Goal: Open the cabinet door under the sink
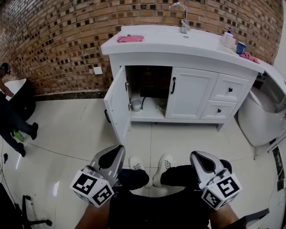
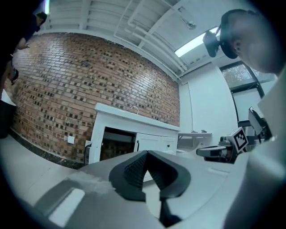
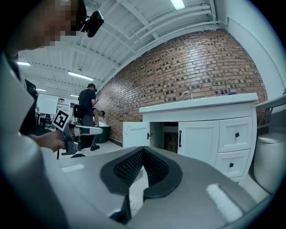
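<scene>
The fingers [image 2: 133,171] of your left gripper [image 2: 146,152] meet at their tips with nothing between them. Those of your right gripper [image 3: 143,149] are pressed together the same way and are just as empty. Their inner pads are dark and finely ribbed, set in smooth grey shells. You hold both grippers low above your knees, well apart from the sink cabinet [image 1: 134,59].

The cabinet door [image 1: 117,103] stands swung wide out to the left, showing a dark inside with a white shelf. It is a white panelled door. The neighbouring door [image 1: 190,92] is closed and carries a black bar handle [image 1: 173,85]. The smooth white worktop [image 1: 156,44] bears a curved metal tap [image 1: 181,13] and a pink cloth [image 1: 130,38]. Behind it is a rough brick wall [image 1: 53,40], and below are glossy pale floor tiles [image 1: 67,134].
</scene>
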`<state>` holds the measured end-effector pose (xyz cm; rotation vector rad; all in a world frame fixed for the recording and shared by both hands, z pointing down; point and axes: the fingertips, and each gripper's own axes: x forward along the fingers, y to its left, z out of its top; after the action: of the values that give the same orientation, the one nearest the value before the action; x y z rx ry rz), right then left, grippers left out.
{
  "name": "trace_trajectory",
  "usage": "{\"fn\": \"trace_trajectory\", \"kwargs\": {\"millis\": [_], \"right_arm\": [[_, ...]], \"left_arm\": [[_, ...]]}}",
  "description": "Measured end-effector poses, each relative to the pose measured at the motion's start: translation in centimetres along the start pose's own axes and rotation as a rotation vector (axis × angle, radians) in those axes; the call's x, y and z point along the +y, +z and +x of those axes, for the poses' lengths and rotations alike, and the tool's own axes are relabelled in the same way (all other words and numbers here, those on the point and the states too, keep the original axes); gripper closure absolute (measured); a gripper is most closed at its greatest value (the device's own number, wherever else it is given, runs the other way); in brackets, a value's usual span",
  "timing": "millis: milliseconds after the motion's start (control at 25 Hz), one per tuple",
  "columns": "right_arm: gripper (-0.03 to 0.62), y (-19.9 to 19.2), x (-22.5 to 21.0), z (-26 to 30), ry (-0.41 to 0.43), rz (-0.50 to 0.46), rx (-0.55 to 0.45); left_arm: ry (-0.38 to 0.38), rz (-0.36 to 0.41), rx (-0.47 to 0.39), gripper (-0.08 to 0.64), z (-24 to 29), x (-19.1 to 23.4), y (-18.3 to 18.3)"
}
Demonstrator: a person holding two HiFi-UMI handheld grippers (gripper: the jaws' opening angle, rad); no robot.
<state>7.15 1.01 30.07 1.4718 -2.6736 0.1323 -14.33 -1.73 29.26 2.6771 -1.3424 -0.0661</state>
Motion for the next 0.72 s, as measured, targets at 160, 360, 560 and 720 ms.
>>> {"fn": "trace_trajectory", "kwargs": {"millis": [160, 360, 560, 720], "right_arm": [[0.584, -0.7, -0.6, -0.9, -0.023, 0.011, 0.007], [0.584, -1.0, -0.9, -1.3, -0.029, 0.015, -0.003], [0.584, -0.6, -1.1, -1.5, -0.036, 0.01, -0.014], [0.584, -1.0, -1.0, -1.3, -0.029, 0.006, -0.001]], "left_arm": [[-0.016, -0.004, 0.014, 0.555, 0.1, -0.9, -0.5], [-0.016, -0.006, 0.02, 0.555, 0.2, -1.1, -0.9], [-0.014, -0.001, 0.01, 0.555, 0.4, -1.1, -0.6], [-0.024, -0.001, 0.01, 0.555, 0.8, -1.4, -0.8]]}}
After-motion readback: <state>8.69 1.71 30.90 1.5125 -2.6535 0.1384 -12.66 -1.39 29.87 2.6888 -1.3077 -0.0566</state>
